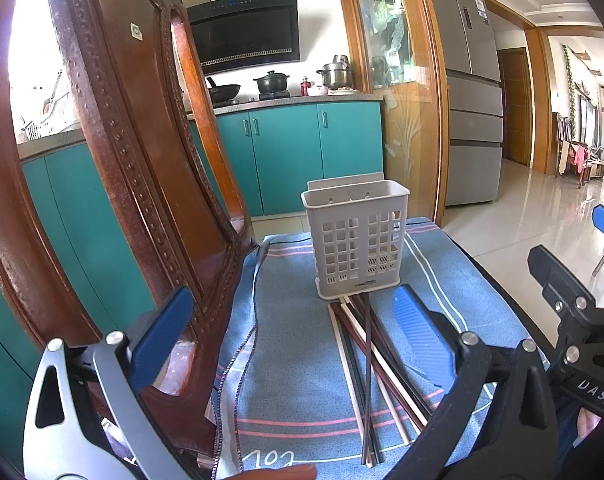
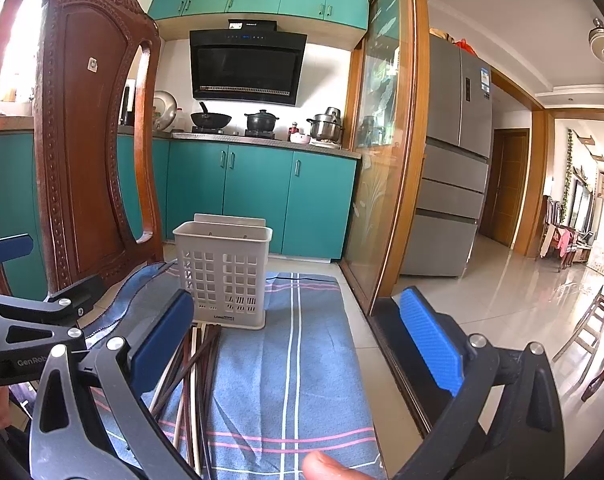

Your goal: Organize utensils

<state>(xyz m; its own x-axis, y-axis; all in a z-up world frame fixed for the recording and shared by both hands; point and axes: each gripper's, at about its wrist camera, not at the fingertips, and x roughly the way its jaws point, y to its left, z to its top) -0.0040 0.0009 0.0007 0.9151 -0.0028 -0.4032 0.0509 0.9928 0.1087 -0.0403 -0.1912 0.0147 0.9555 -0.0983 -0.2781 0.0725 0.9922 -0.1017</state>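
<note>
A grey perforated utensil holder (image 1: pixel 356 236) stands upright on a blue striped cloth (image 1: pixel 285 340); it also shows in the right wrist view (image 2: pixel 223 270). Several chopsticks (image 1: pixel 368 364), dark brown, black and cream, lie in a loose bundle on the cloth in front of it, also seen in the right wrist view (image 2: pixel 193 380). My left gripper (image 1: pixel 289 328) is open and empty, above the cloth just left of the chopsticks. My right gripper (image 2: pixel 297 336) is open and empty, its left pad (image 2: pixel 161 344) over the chopsticks.
A carved wooden chair back (image 1: pixel 133 140) rises close on the left. The table's dark right edge (image 2: pixel 398 368) drops to a tiled floor. Teal kitchen cabinets (image 1: pixel 302 152) and a fridge (image 1: pixel 470 120) stand behind. The right gripper's body (image 1: pixel 574 320) shows at the left view's right edge.
</note>
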